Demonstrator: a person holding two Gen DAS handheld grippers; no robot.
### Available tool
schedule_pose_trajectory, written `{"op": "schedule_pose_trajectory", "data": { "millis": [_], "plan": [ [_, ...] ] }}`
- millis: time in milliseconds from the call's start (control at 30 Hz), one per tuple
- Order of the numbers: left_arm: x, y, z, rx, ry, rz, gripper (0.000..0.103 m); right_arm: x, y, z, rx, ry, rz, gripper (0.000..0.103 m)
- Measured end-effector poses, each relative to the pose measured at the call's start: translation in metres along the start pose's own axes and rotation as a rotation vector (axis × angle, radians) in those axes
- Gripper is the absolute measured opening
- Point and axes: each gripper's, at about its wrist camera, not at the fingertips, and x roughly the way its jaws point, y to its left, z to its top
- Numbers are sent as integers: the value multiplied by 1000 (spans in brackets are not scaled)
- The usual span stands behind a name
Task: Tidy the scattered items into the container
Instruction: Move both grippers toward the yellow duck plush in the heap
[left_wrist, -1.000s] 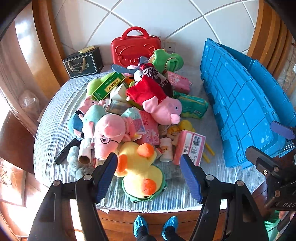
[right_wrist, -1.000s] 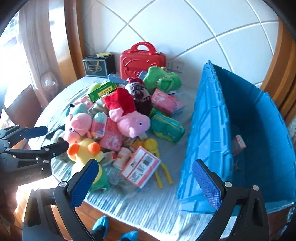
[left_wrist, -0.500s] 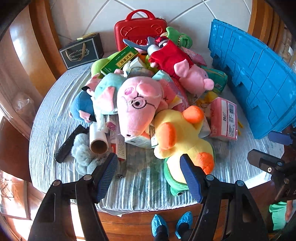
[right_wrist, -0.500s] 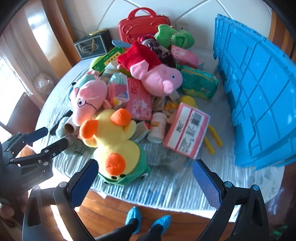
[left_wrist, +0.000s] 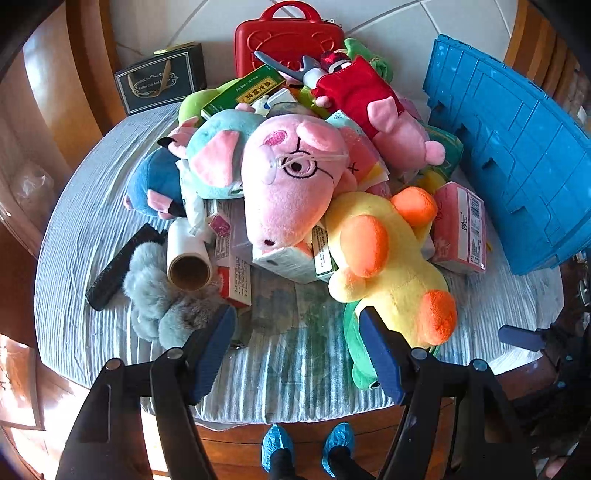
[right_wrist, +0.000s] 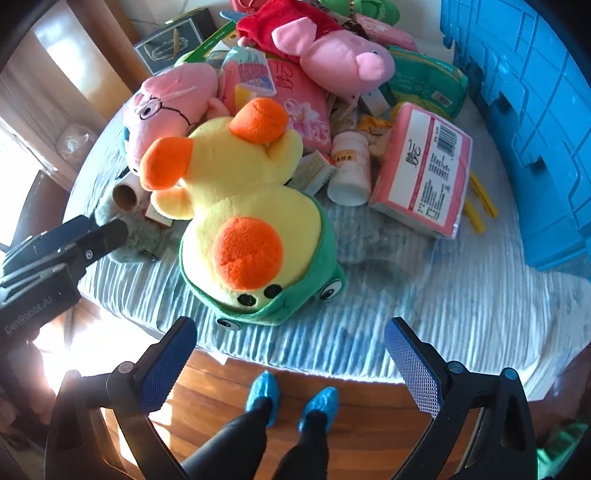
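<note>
While the left wrist view is looking down at the round table, the left gripper is hanging spread and empty over bare cloth, just in front of a yellow duck plush and a grey furry toy. A pink pig plush with glasses is lying atop the heap, and the blue container is standing at the right edge.

From the right wrist view, the right gripper is hovering wide apart, holding nothing, near the table's edge. A pink packet is resting beside a white bottle; what lies under the duck is probably a green frog hood, though it is partly hidden.
</note>
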Motion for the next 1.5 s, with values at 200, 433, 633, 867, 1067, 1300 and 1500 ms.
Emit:
{"op": "schedule_pose_trajectory", "data": {
  "millis": [200,433,633,867,1067,1300,1500],
  "plan": [
    [17,-15,39,112,-25,-58,69,29,16,-4,89,23,30,103],
    [42,-29,20,273,-2,13,69,60,25,-6,55,-9,-159,98],
    [60,-32,-11,211,106,-79,69,23,-29,0,7,-95,-375,94],
    [49,-66,-31,181,69,-76,69,12,-105,13,1,-81,-264,94],
    [60,-75,-38,182,108,45,69,22,-97,-15,-114,-17,-95,73],
    [110,-97,-61,147,218,29,68,26,-116,-27,-121,0,-66,69],
    [117,-180,-42,165,194,-212,66,13,-149,-31,-102,-13,-164,69]
  ]
}}
